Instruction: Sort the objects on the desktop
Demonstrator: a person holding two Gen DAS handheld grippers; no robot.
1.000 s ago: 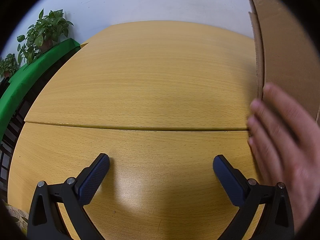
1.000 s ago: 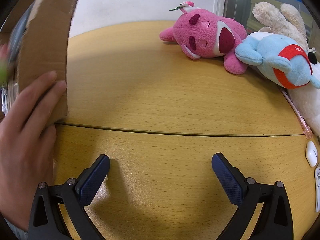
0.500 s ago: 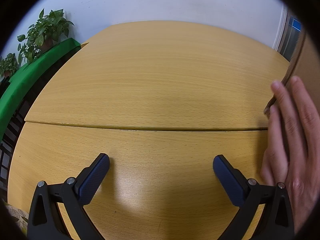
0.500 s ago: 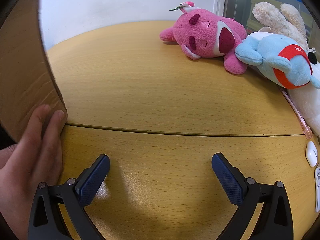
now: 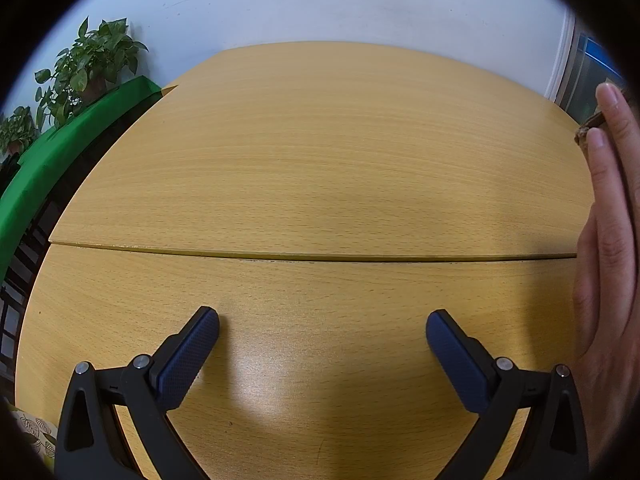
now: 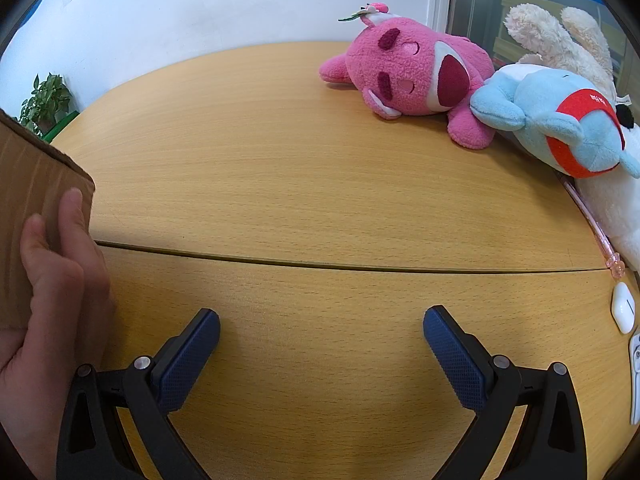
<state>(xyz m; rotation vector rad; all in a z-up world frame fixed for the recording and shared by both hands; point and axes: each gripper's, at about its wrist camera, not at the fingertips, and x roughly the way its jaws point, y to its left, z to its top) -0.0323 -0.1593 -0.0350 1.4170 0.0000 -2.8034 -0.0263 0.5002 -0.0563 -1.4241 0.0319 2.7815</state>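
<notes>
Both the left gripper (image 5: 322, 330) and right gripper (image 6: 321, 328) hover with fingers spread wide, empty, over bare table (image 6: 280, 184). A hand (image 6: 52, 292) steadies the cardboard box (image 6: 28, 200) at the left edge; plush toys (image 6: 416, 80) crowd the far right corner.

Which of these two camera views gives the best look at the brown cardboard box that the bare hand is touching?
The right wrist view: the brown cardboard box shows a broad face and corner under the bare hand. The left wrist view shows only a scrap of it behind the fingers.
</notes>
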